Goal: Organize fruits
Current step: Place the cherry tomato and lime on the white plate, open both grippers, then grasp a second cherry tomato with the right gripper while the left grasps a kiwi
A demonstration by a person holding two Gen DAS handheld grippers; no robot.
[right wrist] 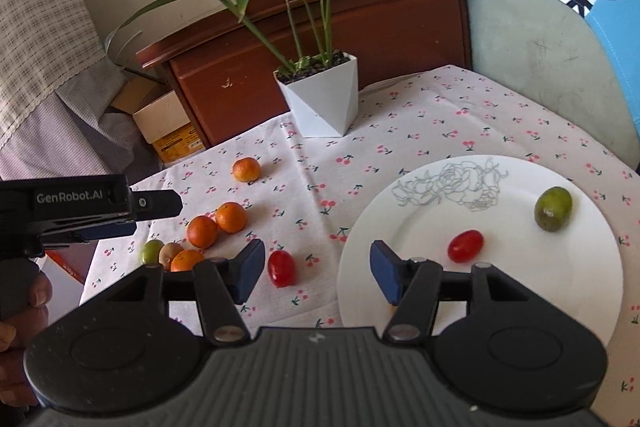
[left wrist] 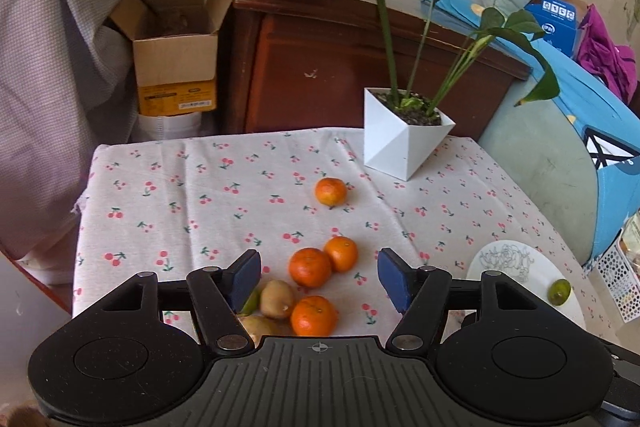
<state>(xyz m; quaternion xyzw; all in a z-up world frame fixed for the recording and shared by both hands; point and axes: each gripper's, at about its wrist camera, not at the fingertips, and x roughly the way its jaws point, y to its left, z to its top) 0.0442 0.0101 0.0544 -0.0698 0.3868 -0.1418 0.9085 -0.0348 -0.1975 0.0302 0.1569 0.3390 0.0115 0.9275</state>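
Right wrist: left tongs (right wrist: pixel 86 223) marked "GenRobot.AI" (white lettering).

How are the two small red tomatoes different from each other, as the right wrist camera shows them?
The tomato on the plate rests on the white plate; the tomato on the cloth lies on the cherry-print tablecloth, left of the plate's rim. The one on the plate lies slantwise, while the one on the cloth points nearly up and down in the picture. Both are red, oval, glossy and about the same size.
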